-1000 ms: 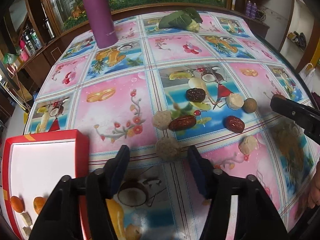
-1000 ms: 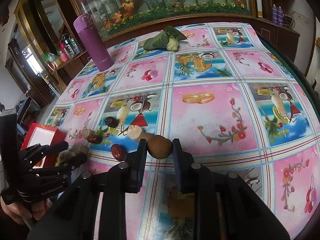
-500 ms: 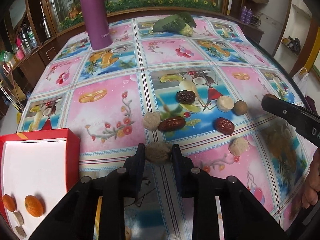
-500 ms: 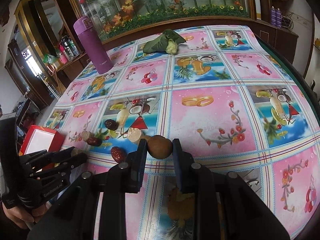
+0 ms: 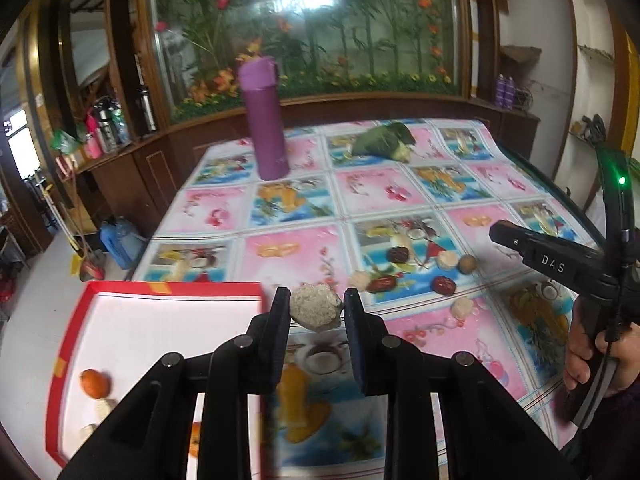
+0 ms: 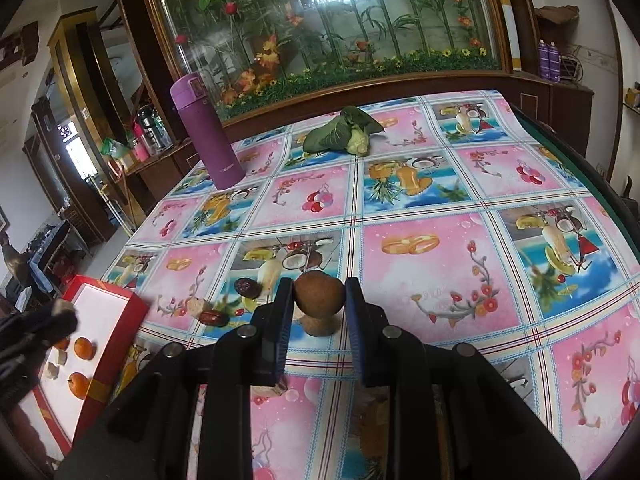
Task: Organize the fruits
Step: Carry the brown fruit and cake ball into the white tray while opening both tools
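**Left wrist view: pale lump lifted beside the red box; right wrist view: brown fruit pinched over the cloth**

Left wrist view: the left gripper [image 5: 316, 312] is being held above the near edge of the table, and its jaws are being pressed onto a pale rough lump [image 5: 316, 311], which fills the narrow gap between them and is being carried clear of the tablecloth [image 5: 400, 196]. Just to the left of these jaws the red box [image 5: 96, 292] is being shown from above, with an orange fruit [image 5: 95, 383] lying in its near part. Ahead and to the right of the jaws the loose fruits are being seen as a group: a dark date [image 5: 398, 255], a red date [image 5: 444, 285] and a round brown one [image 5: 467, 264]. Further right, the right gripper is being seen from the side, gripped by a hand [image 5: 592, 344].

Right wrist view: only here is it being shown what the right gripper [image 6: 319, 300] holds. Its jaws are being closed narrowly on a round brown fruit [image 6: 319, 297], raised above its own shadow on the cloth. To the left of the jaws two dates [image 6: 214, 317] are lying on the cloth, and beyond them the red box [image 6: 132, 312] is being seen with small oranges [image 6: 85, 348] inside. Far ahead, a purple flask [image 6: 208, 136] is standing upright and a leafy vegetable [image 6: 344, 132] is lying on the cloth.
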The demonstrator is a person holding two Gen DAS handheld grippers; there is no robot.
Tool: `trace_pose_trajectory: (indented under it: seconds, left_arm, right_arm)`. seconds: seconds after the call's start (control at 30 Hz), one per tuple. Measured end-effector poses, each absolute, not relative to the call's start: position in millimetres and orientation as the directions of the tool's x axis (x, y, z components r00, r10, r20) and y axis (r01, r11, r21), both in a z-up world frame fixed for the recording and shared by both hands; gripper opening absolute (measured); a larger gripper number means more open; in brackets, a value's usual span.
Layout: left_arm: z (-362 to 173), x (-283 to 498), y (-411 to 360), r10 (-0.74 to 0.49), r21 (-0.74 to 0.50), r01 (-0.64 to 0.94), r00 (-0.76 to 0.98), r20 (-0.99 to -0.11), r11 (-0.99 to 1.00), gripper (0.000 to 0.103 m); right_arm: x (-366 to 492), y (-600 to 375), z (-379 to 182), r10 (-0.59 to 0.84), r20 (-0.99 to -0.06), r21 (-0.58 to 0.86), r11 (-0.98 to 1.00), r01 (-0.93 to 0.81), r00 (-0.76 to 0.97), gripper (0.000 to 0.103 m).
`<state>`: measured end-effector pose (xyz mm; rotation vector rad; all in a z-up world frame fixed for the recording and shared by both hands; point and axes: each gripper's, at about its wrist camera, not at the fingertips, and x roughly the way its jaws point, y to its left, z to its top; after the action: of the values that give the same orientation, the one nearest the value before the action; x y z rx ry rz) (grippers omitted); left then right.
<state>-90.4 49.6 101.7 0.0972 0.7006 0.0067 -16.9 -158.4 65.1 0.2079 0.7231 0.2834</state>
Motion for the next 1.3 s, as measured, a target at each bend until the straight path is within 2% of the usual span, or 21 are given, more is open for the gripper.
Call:
trace_pose_trajectory:
  seconds: [0.17, 0.4, 0.6, 0.87, 1.3]
  left_arm:
    - [107, -107, 80, 0.105, 0.103, -0.053, 0.783, -0.613, 0.993, 0.026]
    - [103, -127, 129, 0.204, 0.112, -0.171, 0.77, -0.604, 0.979, 0.026]
    - [93, -144, 174, 0.284, 0.118, -0.27, 0.74, -0.61, 0.956, 0.026]
    - [78, -157, 207, 0.314, 0.099, -0.326, 0.714, -0.626, 0.94, 0.026]
    - [50, -151, 222, 0.329, 0.124, -0.341, 0.653, -0.682, 0.932, 0.026]
  right_arm:
    - [-26, -133, 69, 0.379, -0.596, 0.326, 0.92, -0.218, 0.708, 0.028]
    - [-50, -40, 74, 0.547, -0.561, 0.374, 0.837, -0.398, 0.621, 0.028]
    - [-77, 40, 73, 0.634, -0.57, 0.355, 0.763, -0.54, 0.522, 0.028]
    - [-92, 86, 65, 0.63, -0.617, 0.314, 0.747, -0.587, 0.471, 0.028]
    - [-77, 109, 45, 0.546, -0.719, 0.276, 0.792, -0.545, 0.43, 0.028]
